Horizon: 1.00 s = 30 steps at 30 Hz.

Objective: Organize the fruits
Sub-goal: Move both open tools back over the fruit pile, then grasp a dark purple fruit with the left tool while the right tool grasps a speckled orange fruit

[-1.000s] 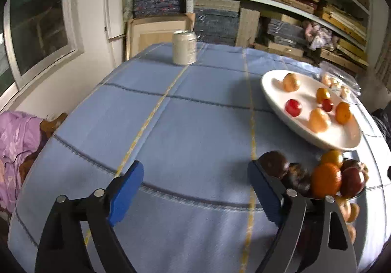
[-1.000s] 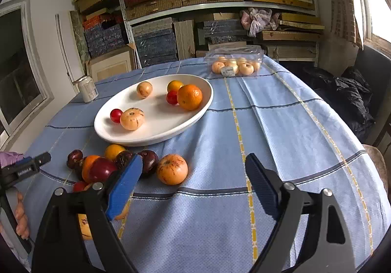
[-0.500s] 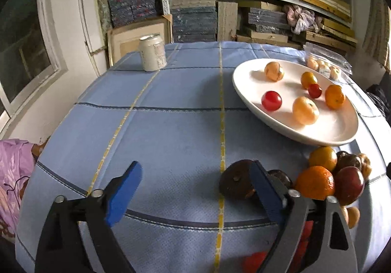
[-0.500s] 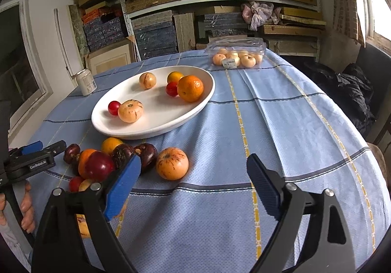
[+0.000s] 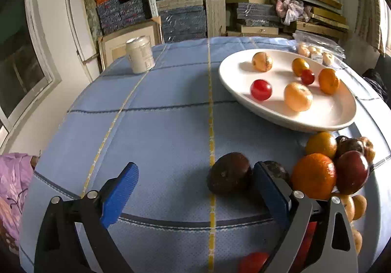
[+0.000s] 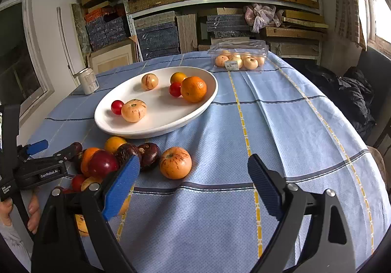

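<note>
Six fruits sit on the one white oval ceramic plate [image 6: 205, 111]: two small red cherry tomatoes [image 6: 117, 107], two pale striped round fruits [image 6: 134, 110], two orange citrus [image 6: 193, 89]. One cream metal can [image 6: 89, 81]. One clear plastic clamshell box [image 6: 238, 56]; its pale fruits can't be counted exactly.

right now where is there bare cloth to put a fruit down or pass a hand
Bare cloth lies between the can, the white plate and the left gripper, and right of the plate toward the clear box. The fruit pile before the plate is crowded.
</note>
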Each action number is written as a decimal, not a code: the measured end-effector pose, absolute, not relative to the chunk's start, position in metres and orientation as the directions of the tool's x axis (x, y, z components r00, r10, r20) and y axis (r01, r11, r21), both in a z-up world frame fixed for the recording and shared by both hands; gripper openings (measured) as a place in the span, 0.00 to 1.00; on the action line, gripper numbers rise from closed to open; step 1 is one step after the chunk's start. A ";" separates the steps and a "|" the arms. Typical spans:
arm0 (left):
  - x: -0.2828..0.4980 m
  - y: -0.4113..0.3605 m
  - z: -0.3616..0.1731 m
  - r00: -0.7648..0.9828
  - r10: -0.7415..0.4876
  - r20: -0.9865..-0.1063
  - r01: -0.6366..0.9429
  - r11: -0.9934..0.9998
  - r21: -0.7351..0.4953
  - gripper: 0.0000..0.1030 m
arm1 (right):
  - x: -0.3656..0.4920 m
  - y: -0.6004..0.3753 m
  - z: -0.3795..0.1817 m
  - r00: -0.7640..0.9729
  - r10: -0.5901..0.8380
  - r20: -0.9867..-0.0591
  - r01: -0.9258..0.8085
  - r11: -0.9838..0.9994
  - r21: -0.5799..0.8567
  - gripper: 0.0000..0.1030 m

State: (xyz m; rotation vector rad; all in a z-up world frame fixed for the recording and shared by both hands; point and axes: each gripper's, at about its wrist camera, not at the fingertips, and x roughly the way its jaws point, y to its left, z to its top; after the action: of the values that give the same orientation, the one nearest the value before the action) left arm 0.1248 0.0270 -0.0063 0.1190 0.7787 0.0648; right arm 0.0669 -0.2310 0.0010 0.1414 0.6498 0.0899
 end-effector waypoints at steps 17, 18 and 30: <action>0.125 0.031 -0.011 0.694 0.003 -0.720 0.065 0.996 0.068 0.63 | 0.065 -0.231 0.004 0.797 0.144 -0.587 -0.052 0.984 0.172 0.85; 0.125 0.031 -0.011 0.692 -0.001 -0.722 0.068 0.996 0.064 0.63 | 0.065 -0.231 0.004 0.797 0.143 -0.587 -0.051 0.984 0.171 0.85; 0.134 0.035 -0.020 0.649 -0.031 -0.760 0.074 0.997 0.022 0.48 | 0.066 -0.222 -0.003 0.780 0.147 -0.609 -0.074 0.987 0.144 0.85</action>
State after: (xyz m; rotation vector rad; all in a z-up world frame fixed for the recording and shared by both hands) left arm 0.1335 0.0355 -0.0201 0.0530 0.8621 -0.0601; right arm 0.0660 -0.2222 -0.0027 0.1140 0.6663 0.1201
